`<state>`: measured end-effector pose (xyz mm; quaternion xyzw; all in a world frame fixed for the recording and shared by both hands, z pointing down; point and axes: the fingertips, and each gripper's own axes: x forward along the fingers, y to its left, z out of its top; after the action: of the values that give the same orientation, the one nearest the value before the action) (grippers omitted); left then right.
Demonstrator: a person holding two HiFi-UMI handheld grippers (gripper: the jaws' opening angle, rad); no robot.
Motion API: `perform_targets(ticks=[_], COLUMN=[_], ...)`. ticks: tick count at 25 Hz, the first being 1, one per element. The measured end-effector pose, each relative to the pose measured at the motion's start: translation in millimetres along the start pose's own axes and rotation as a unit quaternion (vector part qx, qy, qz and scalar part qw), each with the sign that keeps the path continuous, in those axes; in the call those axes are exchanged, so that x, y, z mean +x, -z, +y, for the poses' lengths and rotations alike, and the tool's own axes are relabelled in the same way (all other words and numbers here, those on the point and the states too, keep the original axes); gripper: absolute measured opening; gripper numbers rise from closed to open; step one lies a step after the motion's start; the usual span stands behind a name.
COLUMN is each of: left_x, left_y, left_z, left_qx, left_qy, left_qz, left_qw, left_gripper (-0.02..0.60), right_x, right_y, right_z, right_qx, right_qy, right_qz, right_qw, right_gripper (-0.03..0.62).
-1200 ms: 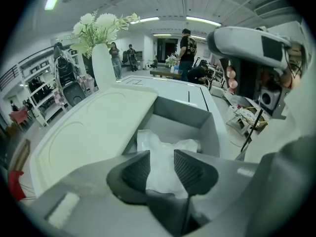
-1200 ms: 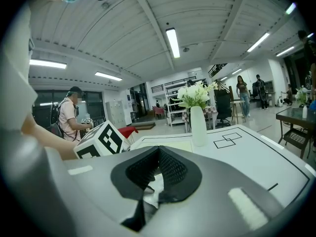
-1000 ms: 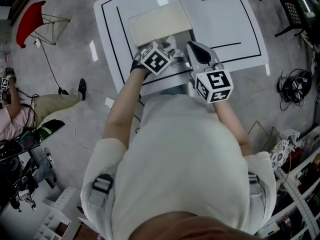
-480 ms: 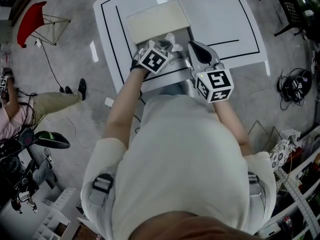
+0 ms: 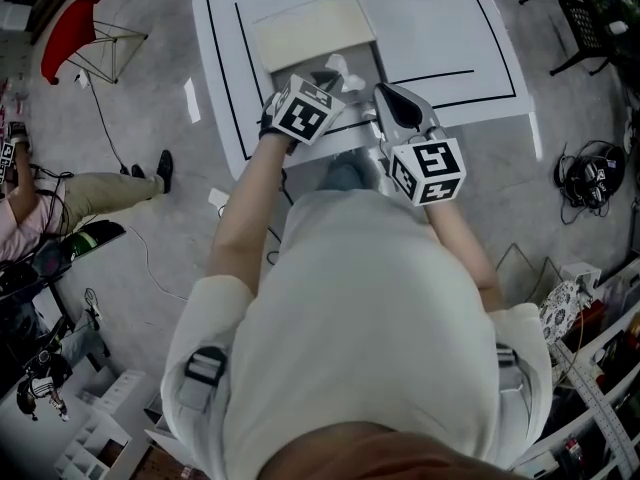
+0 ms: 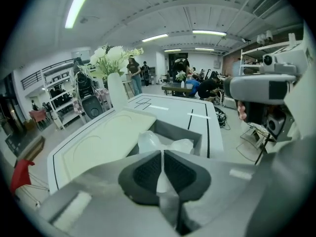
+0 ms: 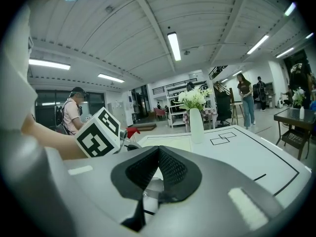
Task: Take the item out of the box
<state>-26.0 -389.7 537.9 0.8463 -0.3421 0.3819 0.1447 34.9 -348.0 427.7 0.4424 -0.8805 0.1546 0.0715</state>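
Now only thin wrapping of the item [image 6: 165,143] is being clamped by the just-closed jaws of the left gripper [image 6: 162,156]; slipping back into the box [image 6: 183,131] is being risked.

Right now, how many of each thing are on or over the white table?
Grippers: 2, the left gripper, its jaws just closing on the plastic bag, and the right gripper
Box: 1
Lid: 1
Plastic bag: 1
Vase of flowers: 1
Total: 6
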Motion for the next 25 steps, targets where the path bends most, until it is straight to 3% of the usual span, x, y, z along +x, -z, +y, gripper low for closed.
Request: perform_targets(ticks=[11, 25], left_x=[-33.7, -82.8], left_y=[-8.5, 4.9], left_z=[-28.1, -80.1], left_qx=[-0.01, -0.047], left_qy=[-0.036, -0.072], left_qz=[-0.053, -0.123], left_qw=[0.9979, 0.9886], left_gripper=[0.018, 0.018], right_x=[-38.2, -90.5], right_y=[8.2, 24.4], right_z=[15.9, 42.2], right_qx=[-0.006, -0.02], right_qy=[-0.005, -0.013], right_qz=[-0.009, -0.023], right_qw=[1.0, 0.999], right_gripper=[-0.002, -0.002])
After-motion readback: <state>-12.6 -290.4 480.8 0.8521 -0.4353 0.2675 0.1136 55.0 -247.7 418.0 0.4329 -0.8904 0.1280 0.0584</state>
